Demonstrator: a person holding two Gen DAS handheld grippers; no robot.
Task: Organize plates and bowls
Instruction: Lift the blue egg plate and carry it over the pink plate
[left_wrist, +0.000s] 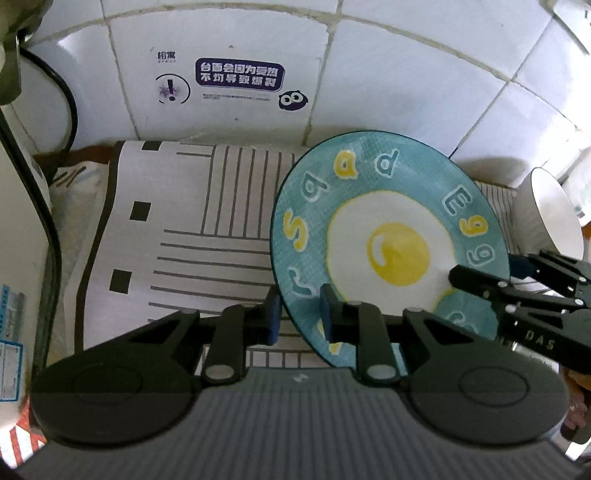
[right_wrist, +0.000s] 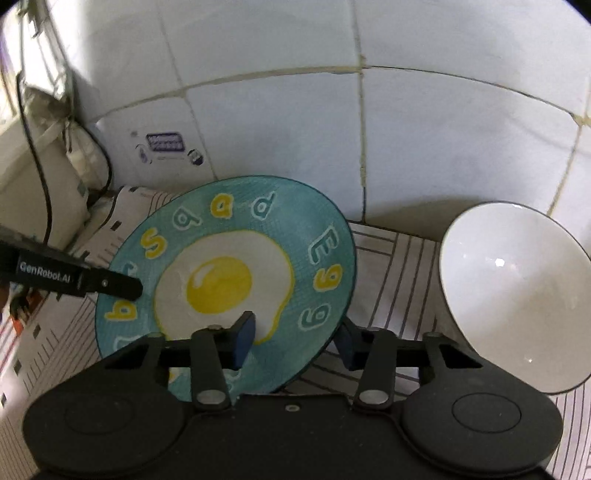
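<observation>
While the left wrist camera looks down, the left gripper (left_wrist: 299, 314) is clamped on the rim of the teal plate (left_wrist: 388, 236). One blue pad sits behind the rim and the other pad sits on the painted face, at about 7 o'clock on the plate. The plate stands up on its edge, tilted back a little. Its painted face, with a fried egg and letters, points toward the camera. It is a round plate, so it has no long side. The plate is over the lined mat (left_wrist: 192, 229) on the desk, in front of the tiled wall (left_wrist: 406, 66). A sticker (left_wrist: 236, 79) with writing is on the wall at 11 o'clock. The right gripper (left_wrist: 480, 273) comes in from 3 o'clock and grips the plate's other rim. A white bowl (left_wrist: 554, 218) tips on its side just past the plate at 3 o'clock.

From the right wrist camera, the right gripper (right_wrist: 295, 338) has one pad on the plate's (right_wrist: 229, 280) face and one pad behind the rim, at about 5 o'clock on the plate, so it is clamped on the rim. The plate's face points toward this camera too, and it leans back toward the wall (right_wrist: 443, 147). The left gripper (right_wrist: 122, 286) reaches in from 9 o'clock and touches the plate's left side. The bowl (right_wrist: 517, 295) is near the plate at 3 o'clock, tipped so its open mouth faces the camera.
</observation>
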